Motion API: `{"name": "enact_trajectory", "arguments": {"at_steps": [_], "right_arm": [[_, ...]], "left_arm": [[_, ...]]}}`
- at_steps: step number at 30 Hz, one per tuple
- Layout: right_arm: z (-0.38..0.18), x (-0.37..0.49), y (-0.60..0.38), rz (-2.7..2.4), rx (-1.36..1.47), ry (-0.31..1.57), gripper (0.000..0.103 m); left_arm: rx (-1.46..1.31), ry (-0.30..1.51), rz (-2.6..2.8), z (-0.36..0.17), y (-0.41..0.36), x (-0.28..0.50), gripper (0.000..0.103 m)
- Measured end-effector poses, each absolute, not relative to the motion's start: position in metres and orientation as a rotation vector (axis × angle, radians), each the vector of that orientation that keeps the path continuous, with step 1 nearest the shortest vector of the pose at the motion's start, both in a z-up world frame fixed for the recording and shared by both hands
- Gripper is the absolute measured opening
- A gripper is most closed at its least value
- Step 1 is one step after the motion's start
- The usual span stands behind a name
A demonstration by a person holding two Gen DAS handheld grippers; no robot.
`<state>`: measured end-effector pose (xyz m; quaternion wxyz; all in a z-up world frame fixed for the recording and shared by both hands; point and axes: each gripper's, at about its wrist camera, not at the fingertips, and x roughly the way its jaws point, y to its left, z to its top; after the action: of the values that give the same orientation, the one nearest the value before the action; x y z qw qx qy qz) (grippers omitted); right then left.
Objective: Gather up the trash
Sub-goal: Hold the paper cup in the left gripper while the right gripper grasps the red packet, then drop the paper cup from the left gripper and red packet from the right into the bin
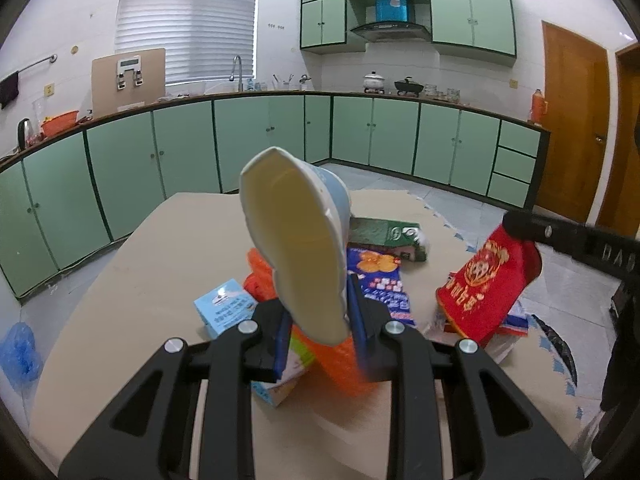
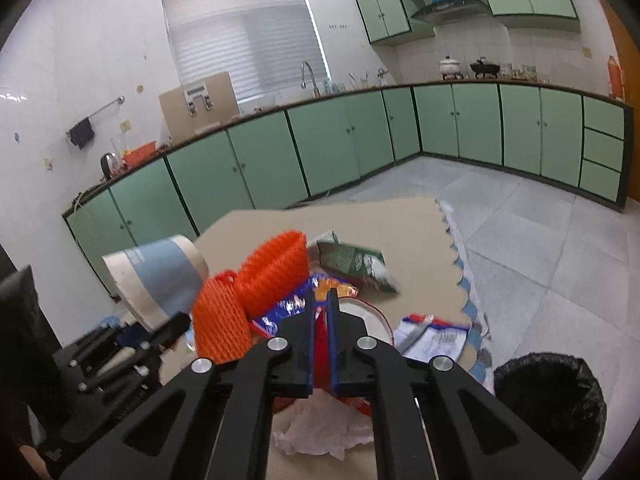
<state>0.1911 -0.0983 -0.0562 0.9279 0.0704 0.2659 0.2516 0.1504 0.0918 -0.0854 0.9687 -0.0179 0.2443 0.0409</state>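
Observation:
A squashed white and blue paper cup [image 1: 292, 240] stands up between the blue pads of my left gripper [image 1: 320, 320], which is shut on its lower end. In the right wrist view the same cup [image 2: 156, 276] shows at the left, in the left gripper [image 2: 160, 328]. My right gripper [image 2: 320, 296] is shut on a flat red packet [image 2: 322, 344]. From the left wrist view that red packet [image 1: 488, 284] hangs below the right gripper [image 1: 516, 226], off the surface. A black-lined bin [image 2: 548, 400] sits low at the right.
On the beige surface [image 1: 160, 260] lie orange foam nets [image 2: 272, 276], a green packet [image 2: 352, 260], a blue snack bag [image 1: 380, 280], a light blue box [image 1: 226, 308] and a crumpled white tissue [image 2: 320, 428]. Green cabinets line the walls.

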Motion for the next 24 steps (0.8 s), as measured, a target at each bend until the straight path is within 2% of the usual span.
{"name": "enact_trajectory", "arguments": {"at_steps": [17,24], "right_arm": [[-0.036,0.183,-0.131,0.464,0.159,0.504,0.001],[-0.024,0.171,-0.172,0.376,0.159,0.468,0.001]], "left_arm": [[-0.024,0.488,-0.013,-0.081,0.064,0.153,0.024],[-0.008,0.469,-0.114,-0.074,0.029,0.161,0.024]]}}
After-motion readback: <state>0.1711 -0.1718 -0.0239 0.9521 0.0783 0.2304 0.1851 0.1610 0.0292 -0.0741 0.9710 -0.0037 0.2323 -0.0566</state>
